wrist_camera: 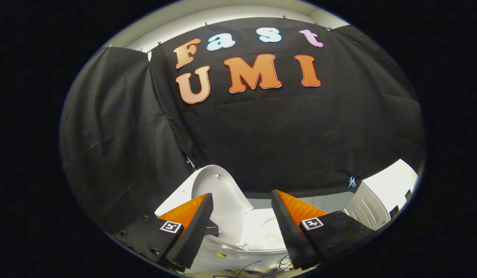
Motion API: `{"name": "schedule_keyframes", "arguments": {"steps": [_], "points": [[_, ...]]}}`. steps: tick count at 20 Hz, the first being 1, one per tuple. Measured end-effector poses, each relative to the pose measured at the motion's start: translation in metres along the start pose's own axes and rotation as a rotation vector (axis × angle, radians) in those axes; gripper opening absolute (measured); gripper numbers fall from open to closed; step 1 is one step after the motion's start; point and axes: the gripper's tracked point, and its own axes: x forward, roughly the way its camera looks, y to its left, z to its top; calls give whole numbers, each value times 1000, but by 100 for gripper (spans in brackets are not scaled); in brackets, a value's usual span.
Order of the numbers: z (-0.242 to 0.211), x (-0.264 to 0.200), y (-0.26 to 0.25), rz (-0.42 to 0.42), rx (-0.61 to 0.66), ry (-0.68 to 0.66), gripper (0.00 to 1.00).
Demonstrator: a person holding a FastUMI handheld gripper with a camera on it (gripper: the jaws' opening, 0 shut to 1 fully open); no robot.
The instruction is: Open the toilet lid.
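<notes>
My tongs [242, 200] gape wide, empty; the toilet [261, 231] sits just beyond, its lid [219, 189] standing raised.

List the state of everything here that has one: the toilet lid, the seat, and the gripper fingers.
toilet lid: raised, standing up behind the left finger.
toilet seat: down over the bowl, seen between the fingers.
gripper: open, fingers spread wide, holding nothing.

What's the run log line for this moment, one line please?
toilet lid: raised, tilted up | gripper: open, holding nothing | lid beside one finger | toilet seat: down, beyond fingers | step: lid looks open
</notes>
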Motion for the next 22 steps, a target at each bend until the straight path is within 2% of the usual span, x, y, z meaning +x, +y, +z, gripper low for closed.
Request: {"name": "schedule_keyframes", "arguments": {"steps": [12, 18, 22], "points": [[92, -39, -111, 5, 0, -140, 97], [130, -54, -149, -6, 25, -208, 97], [140, -63, -163, -17, 24, -226, 97]]}}
